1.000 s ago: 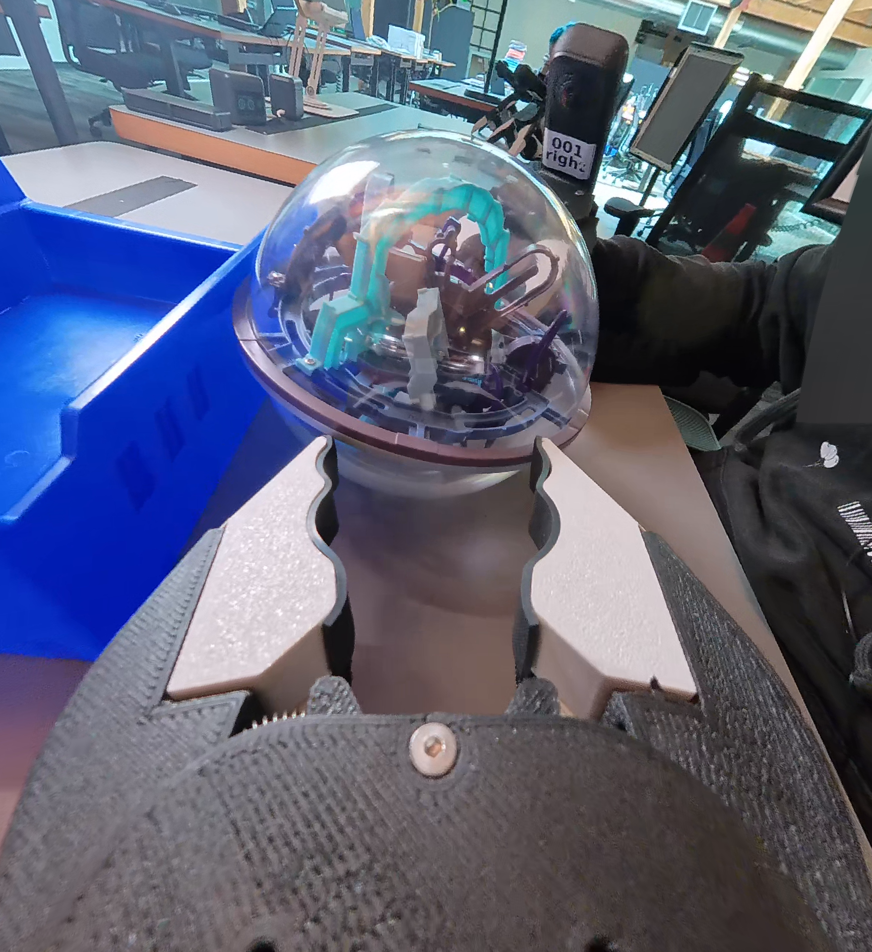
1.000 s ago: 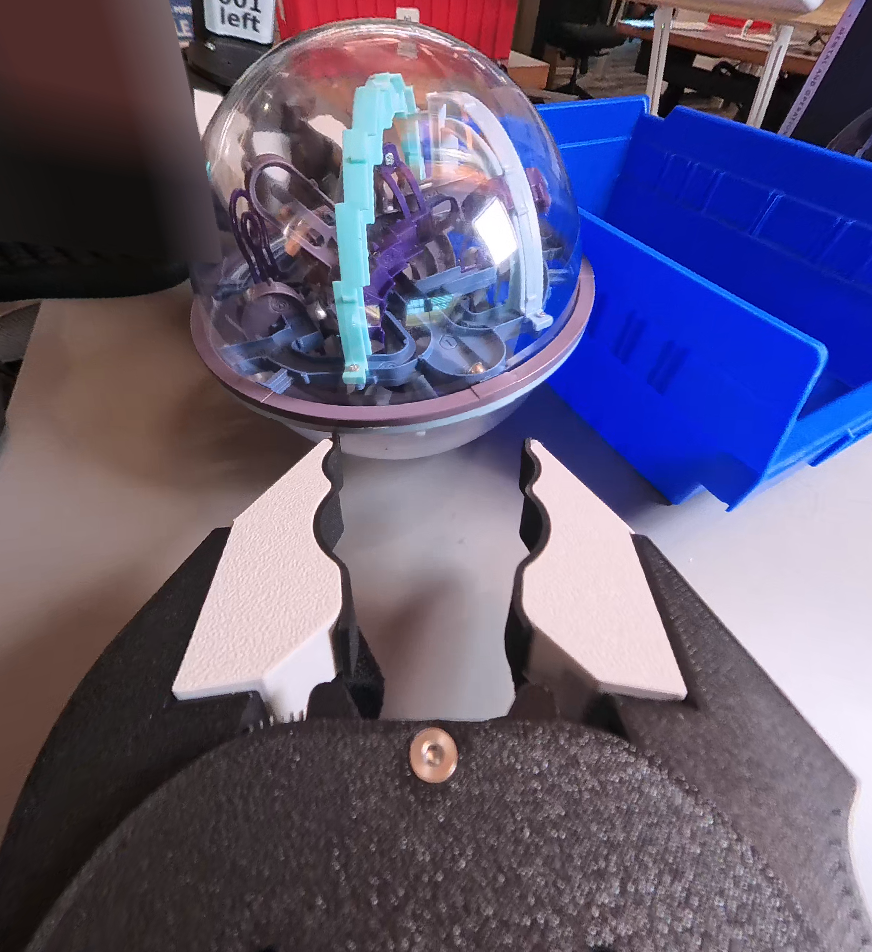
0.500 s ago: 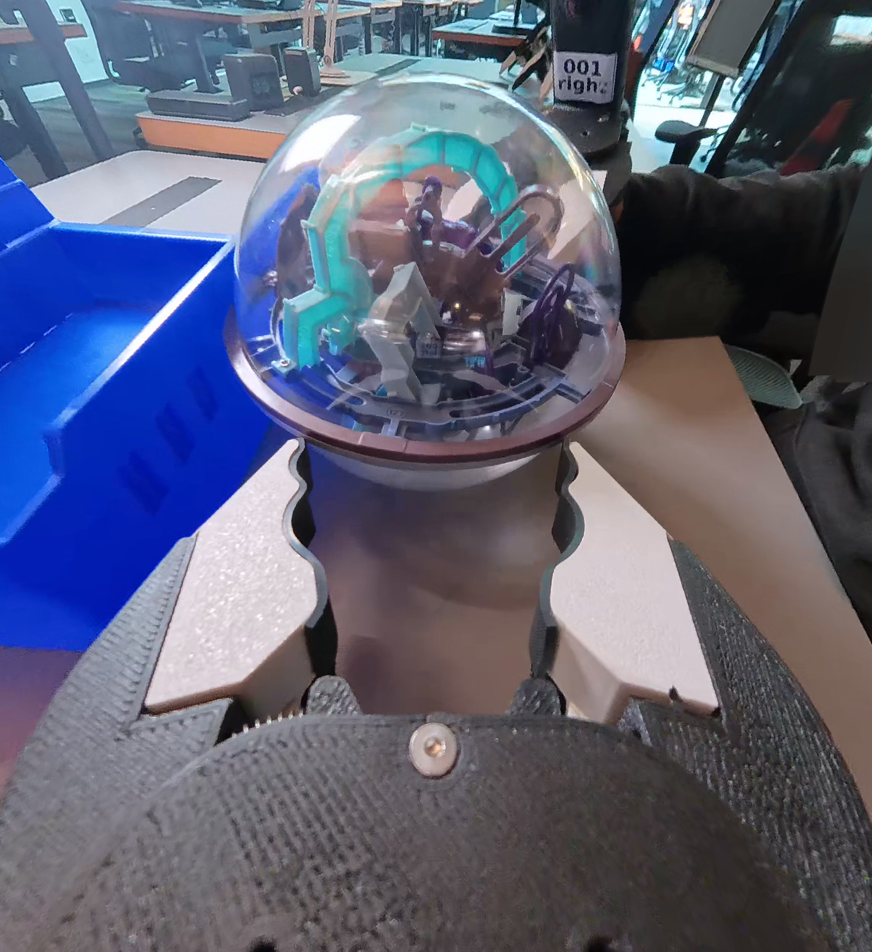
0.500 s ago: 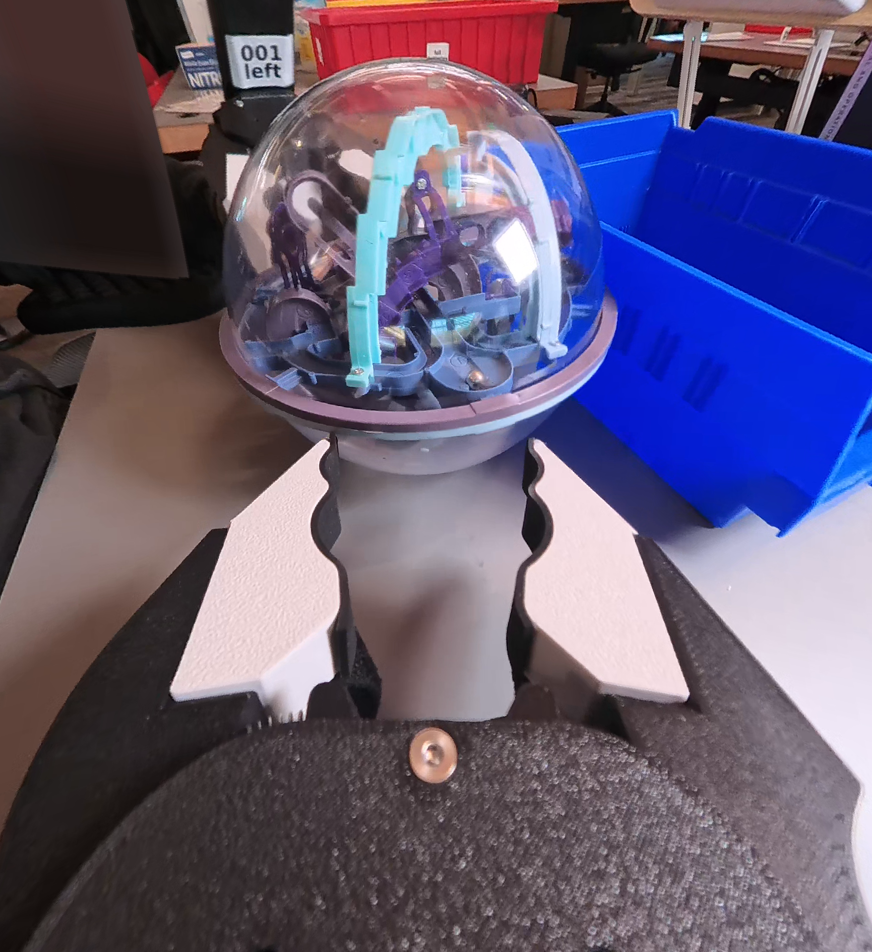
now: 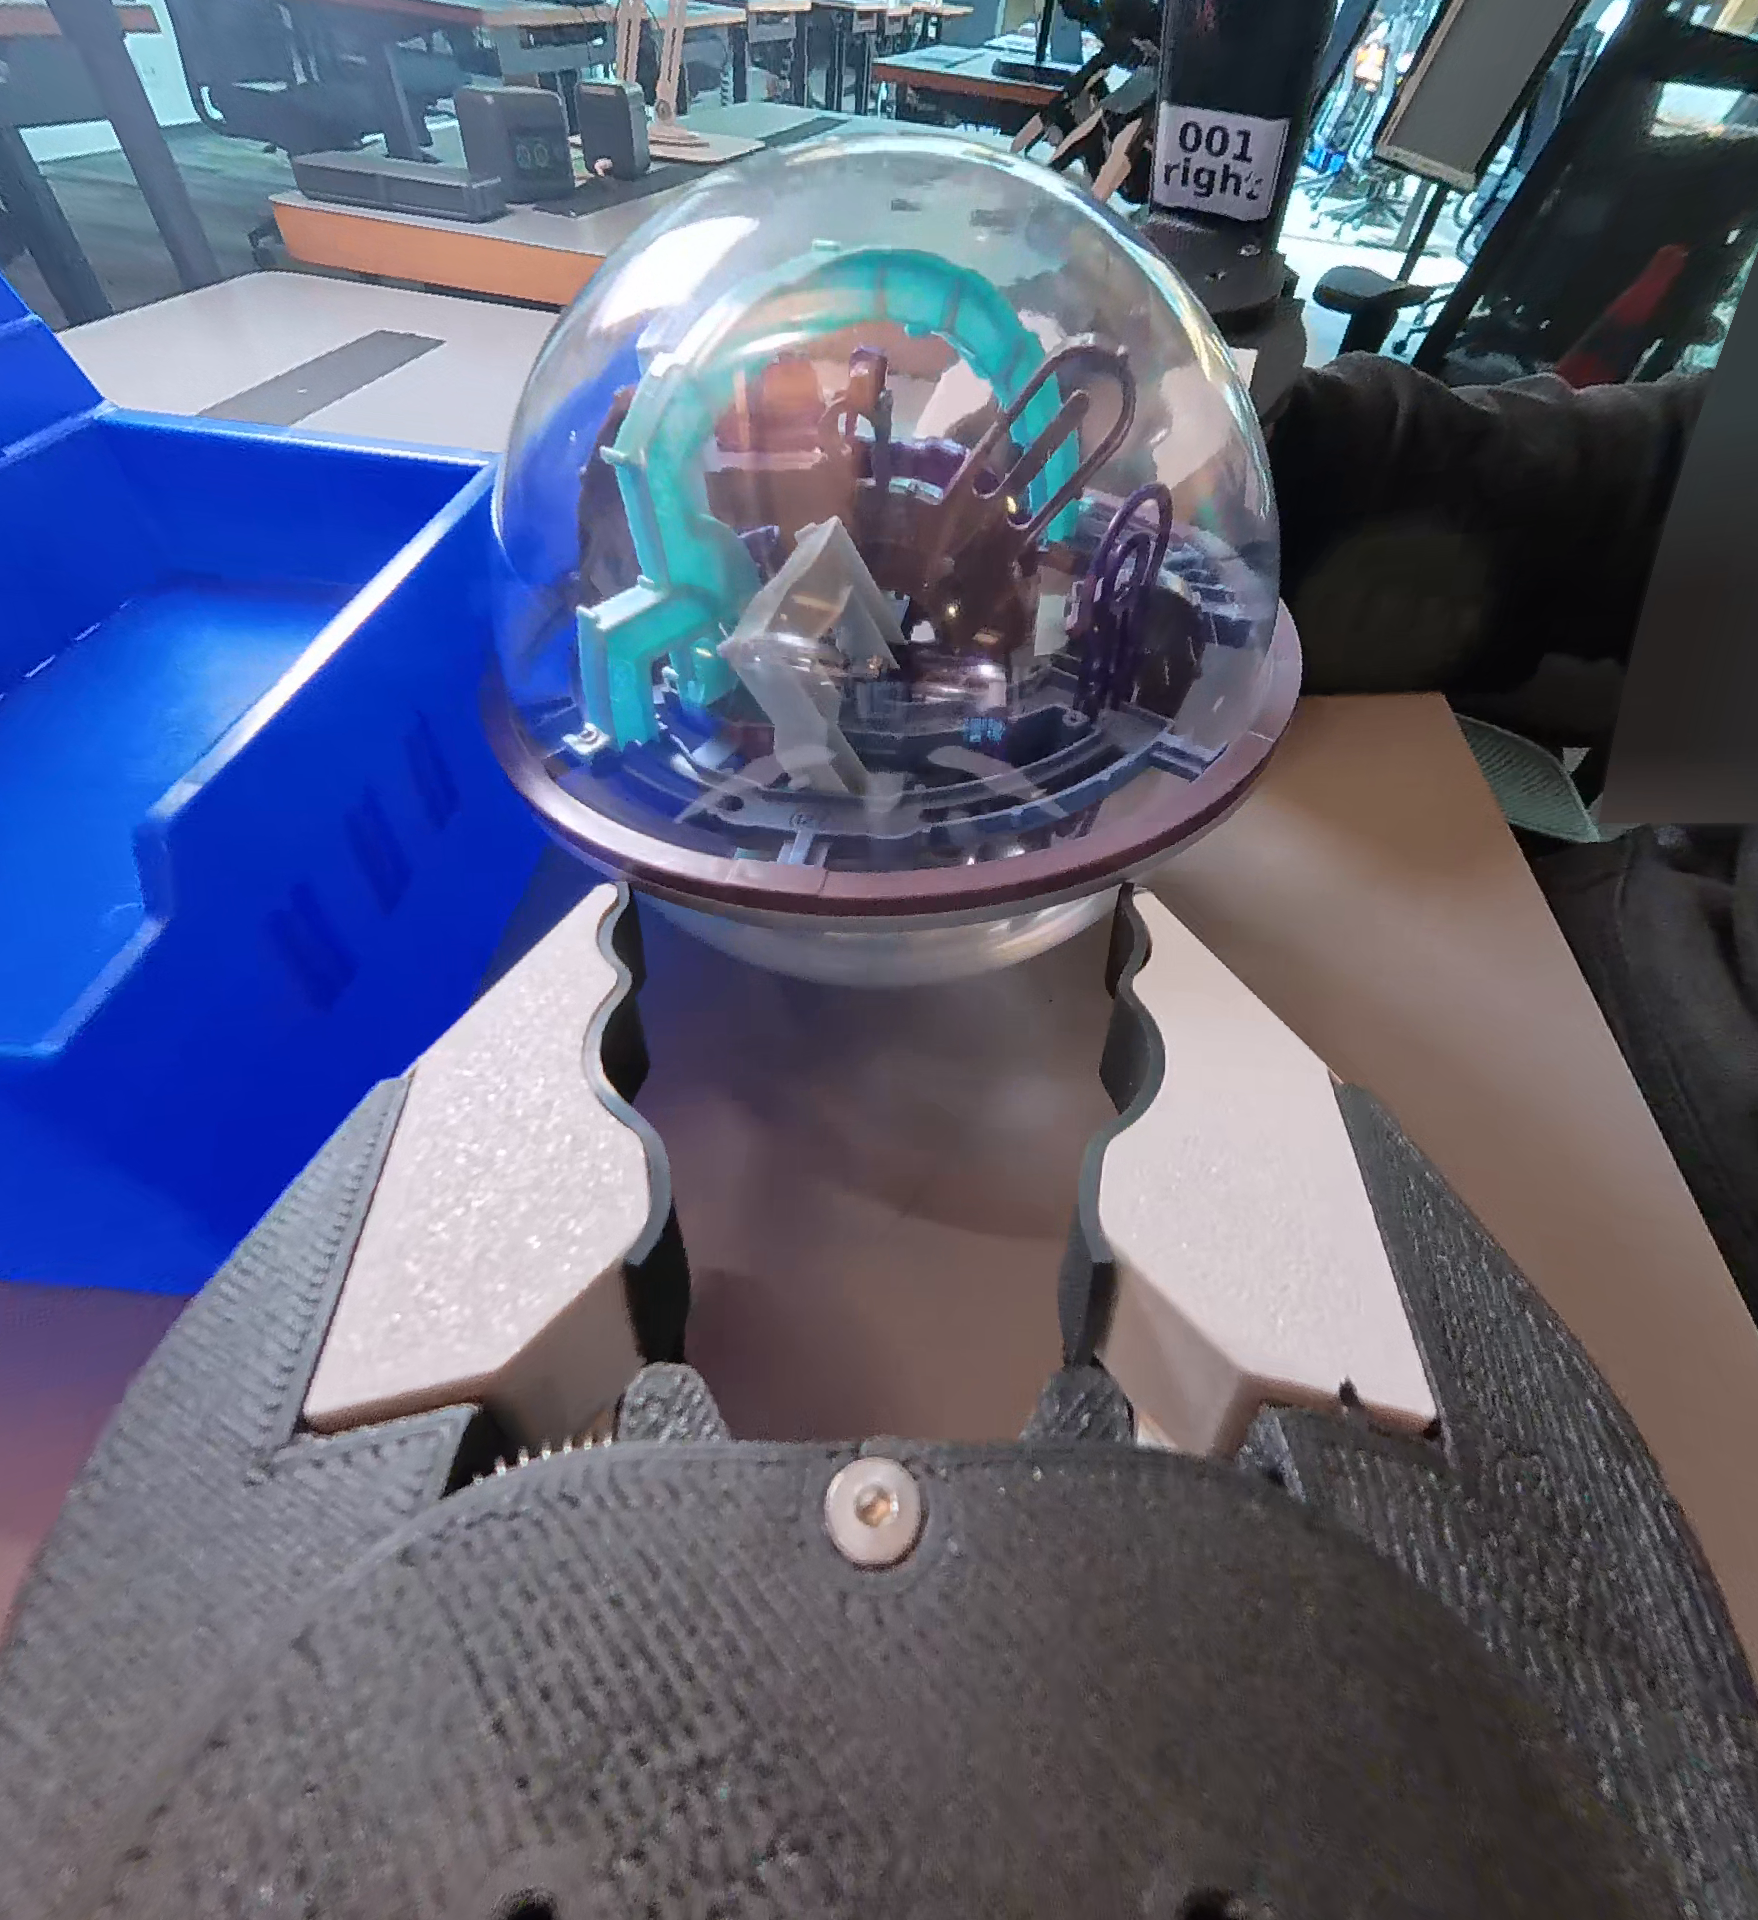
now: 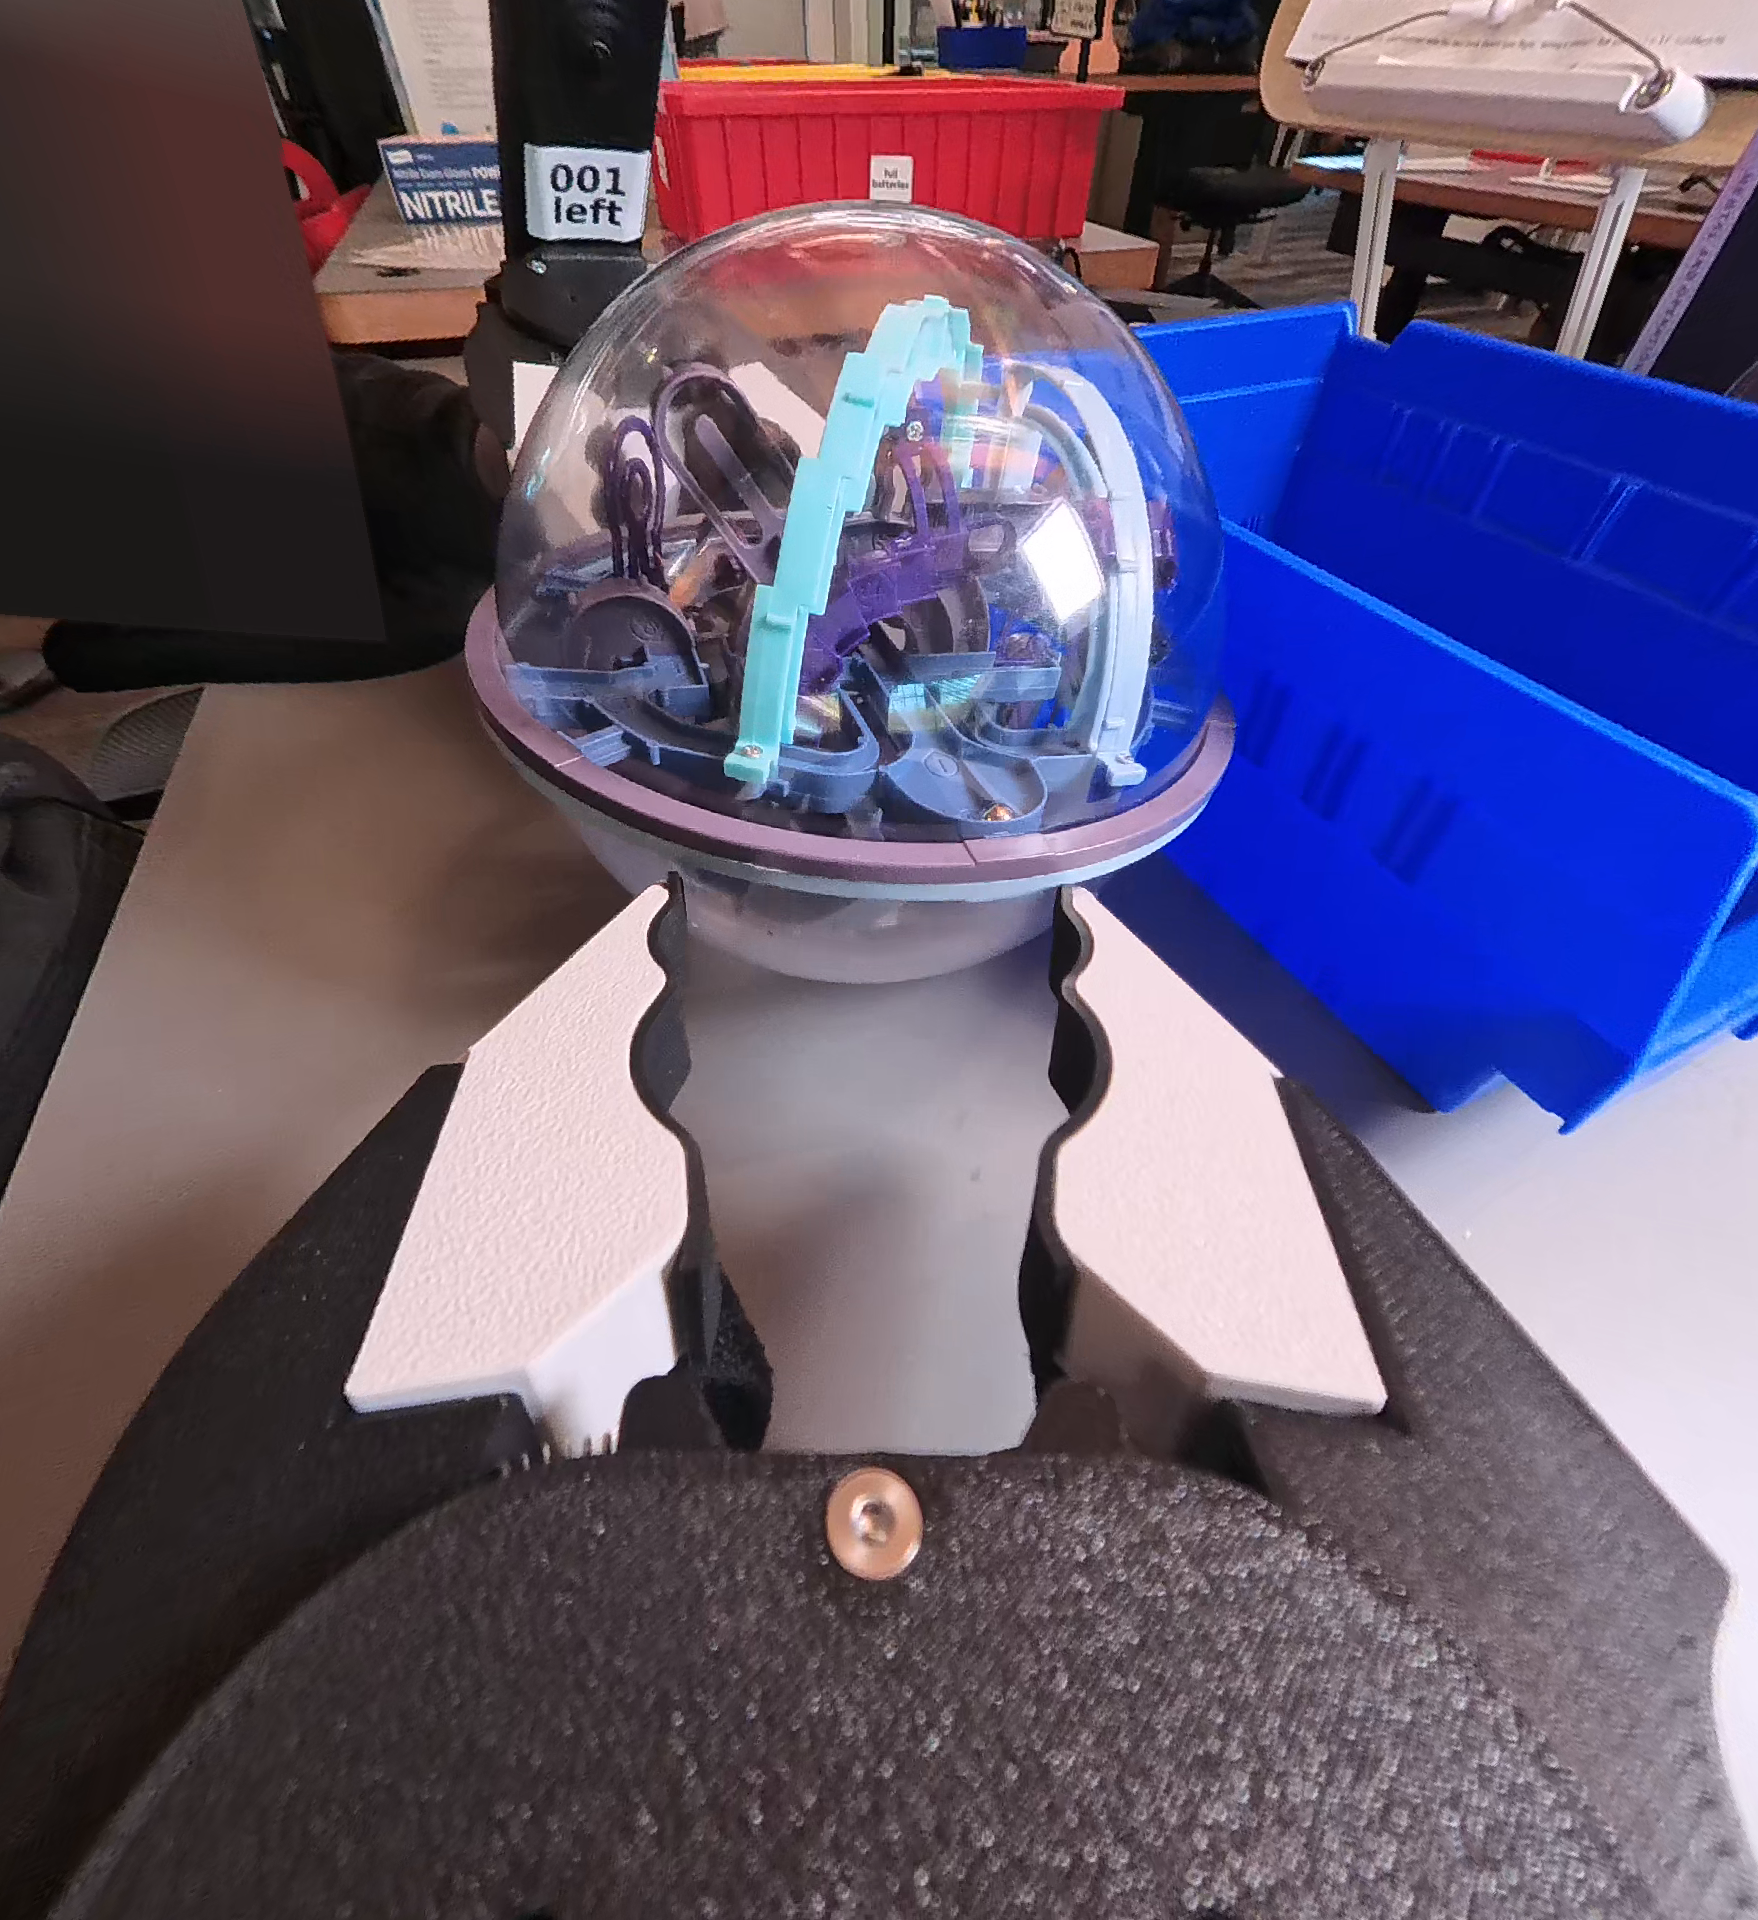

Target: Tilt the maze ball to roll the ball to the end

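Maze ball sits centre frame in both views, beside a blue bin. Left claw and right claw spread wide, tips under its rim; contact unclear.

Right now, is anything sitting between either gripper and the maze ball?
Nothing visible. The left gripper and right gripper each have their open fingertips right at the maze ball's lower half. The blue bin stands off to the side.

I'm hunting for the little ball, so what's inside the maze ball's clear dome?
Inside the maze ball: a teal stepped arch, purple loops and grey-blue tracks. A small metallic ball sits in a front cup near the rim. The opaque lower half hides anything below.
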